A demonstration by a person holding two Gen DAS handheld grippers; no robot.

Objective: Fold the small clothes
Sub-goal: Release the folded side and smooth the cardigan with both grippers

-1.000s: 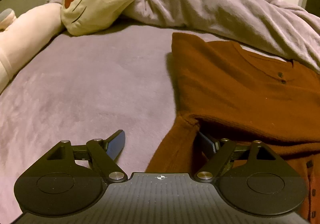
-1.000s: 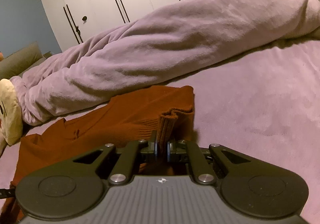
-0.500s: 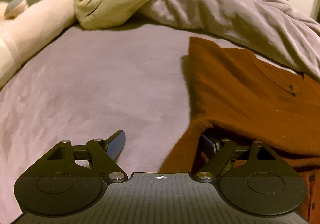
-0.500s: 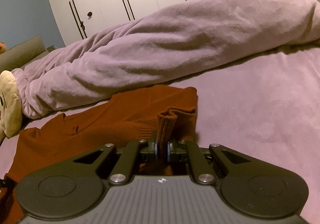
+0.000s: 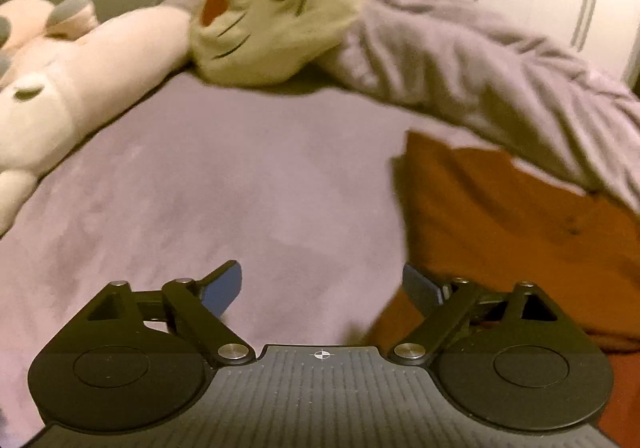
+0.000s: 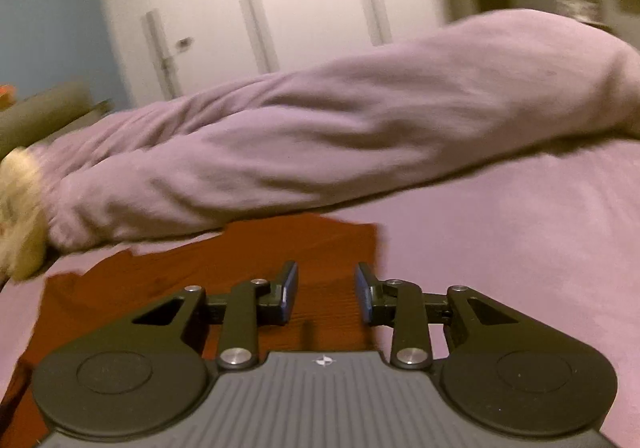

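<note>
Rust sweater (image 6: 224, 280) lies flat (bedspread (image 5: 240, 184) beside); both left tongs (image 5: 322, 284) and right tongs (image 6: 326, 290) spread.

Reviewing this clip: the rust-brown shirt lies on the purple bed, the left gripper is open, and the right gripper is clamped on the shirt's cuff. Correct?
Not quite. The right wrist view shows the right gripper open over the rust-brown shirt, gripping nothing. The rest holds: the shirt lies on the purple bed and the left gripper is open.

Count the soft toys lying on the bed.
2: a cream cat-faced toy at the far side, against the rolled blanket, and a pink toy left of it. Others may be hidden.
</note>
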